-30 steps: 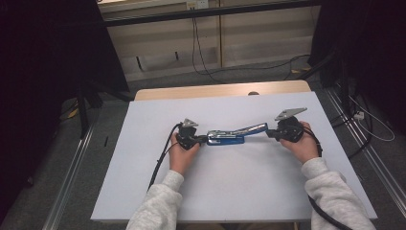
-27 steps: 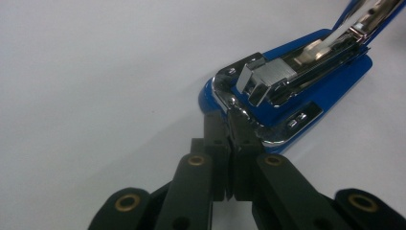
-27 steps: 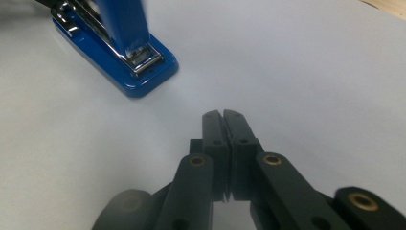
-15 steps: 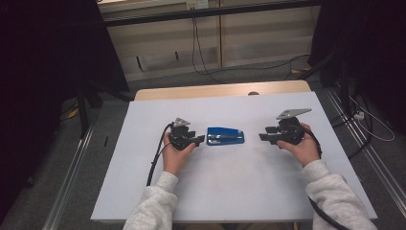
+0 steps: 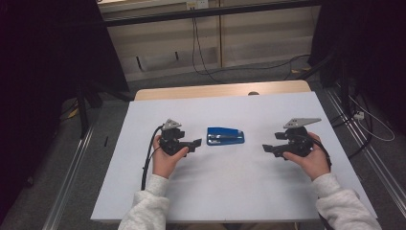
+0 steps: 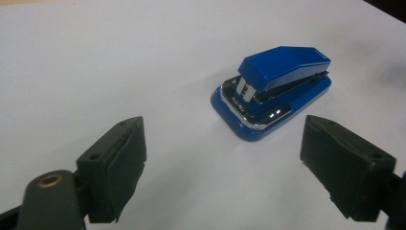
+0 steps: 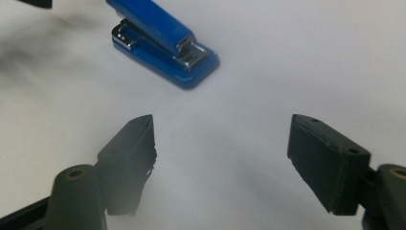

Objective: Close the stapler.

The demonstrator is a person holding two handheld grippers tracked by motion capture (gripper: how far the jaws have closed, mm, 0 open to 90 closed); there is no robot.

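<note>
Stapler (image 5: 225, 136) lies flat on the counter (image 5: 230, 191) between left gripper (image 5: 195, 143) and right gripper (image 5: 267, 148), both released, jaws spread.

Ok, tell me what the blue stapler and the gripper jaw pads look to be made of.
Stapler: the blue top cover and base look like smooth moulded plastic with a soft sheen; the bright silvery strip and front plate between them look like polished metal, catching glints. Left gripper pads: matte black, dull and slightly rough at the edges, probably rubber or foam, though that can't be settled by sight.
</note>
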